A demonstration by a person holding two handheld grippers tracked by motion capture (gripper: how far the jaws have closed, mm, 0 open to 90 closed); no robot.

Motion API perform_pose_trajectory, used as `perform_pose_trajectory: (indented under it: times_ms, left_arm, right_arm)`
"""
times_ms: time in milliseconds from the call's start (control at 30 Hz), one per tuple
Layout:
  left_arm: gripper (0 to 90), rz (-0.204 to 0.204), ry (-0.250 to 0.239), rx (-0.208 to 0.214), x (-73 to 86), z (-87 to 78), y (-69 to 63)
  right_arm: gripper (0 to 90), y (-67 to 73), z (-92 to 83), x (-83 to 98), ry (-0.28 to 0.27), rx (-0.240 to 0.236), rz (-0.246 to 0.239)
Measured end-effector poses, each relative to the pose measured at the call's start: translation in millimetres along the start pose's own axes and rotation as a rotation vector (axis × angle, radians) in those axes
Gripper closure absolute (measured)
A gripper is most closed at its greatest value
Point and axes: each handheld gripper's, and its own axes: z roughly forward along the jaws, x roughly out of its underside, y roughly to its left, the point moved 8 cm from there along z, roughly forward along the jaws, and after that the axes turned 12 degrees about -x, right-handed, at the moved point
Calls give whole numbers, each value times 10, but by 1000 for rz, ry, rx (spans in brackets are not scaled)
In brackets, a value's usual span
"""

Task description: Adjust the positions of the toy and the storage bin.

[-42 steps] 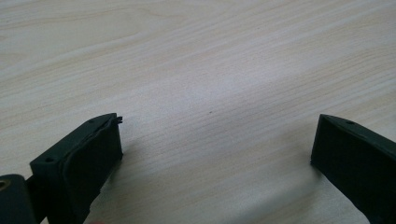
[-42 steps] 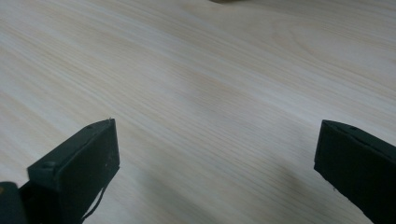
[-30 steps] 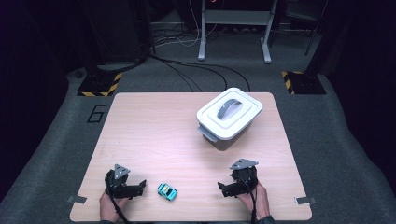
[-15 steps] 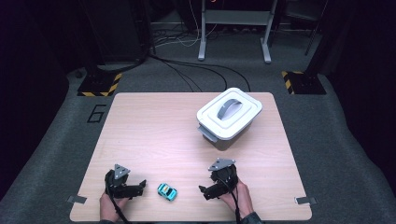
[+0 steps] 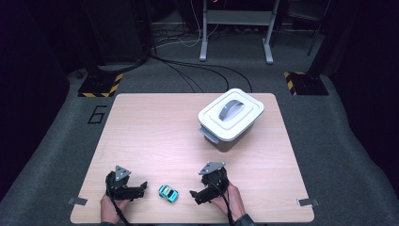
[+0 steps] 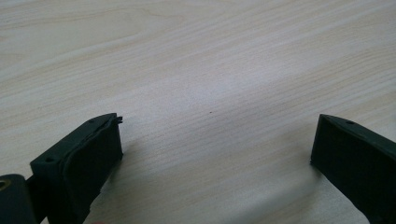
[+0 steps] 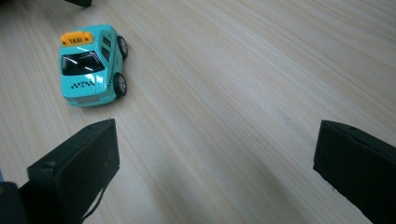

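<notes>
The toy taxi (image 5: 168, 193) sits on the worktop (image 5: 155, 136) near its front edge, and I take it as my landmark. My right gripper (image 5: 196, 197) is just beside the taxi on its right, jaws spread wide with nothing between them. In the right gripper view the taxi (image 7: 90, 64) lies ahead and off to the left of the jaws' gap, past the left jaw, nose turned toward me, its long axis running roughly along my line of reach. I judge that I must swing left to bring the jaws astride its sides. My left gripper (image 5: 140, 189) rests on the taxi's other side, a little farther off, also wide and empty over bare wood. Well beyond the taxi, toward the far right, stands the white box (image 5: 230, 119) with its lid on and grey handle up; what is in it I cannot tell.
</notes>
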Motion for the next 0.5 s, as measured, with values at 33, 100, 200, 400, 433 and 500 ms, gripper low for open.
perform_pose_trajectory:
  times_ms: [33, 100, 200, 400, 433, 500]
  left_arm:
    - [16, 0, 0, 0, 0, 0, 0]
    - [16, 0, 0, 0, 0, 0, 0]
    - [16, 0, 0, 0, 0, 0, 0]
    - [18, 0, 0, 0, 0, -1, 2]
    - [19, -1, 0, -1, 0, -1, 2]
    - [20, -1, 0, -1, 0, -1, 2]
  right_arm:
    - [0, 31, 32, -24, 4, -7, -10]
    - [0, 47, 42, -34, 7, -8, -7]
    - [2, 105, 124, -96, -1, -30, -19]
    - [10, 177, 205, -157, -11, -47, -25]
    - [14, 217, 234, -178, -12, -58, -20]
    - [14, 229, 245, -189, -8, -62, -28]
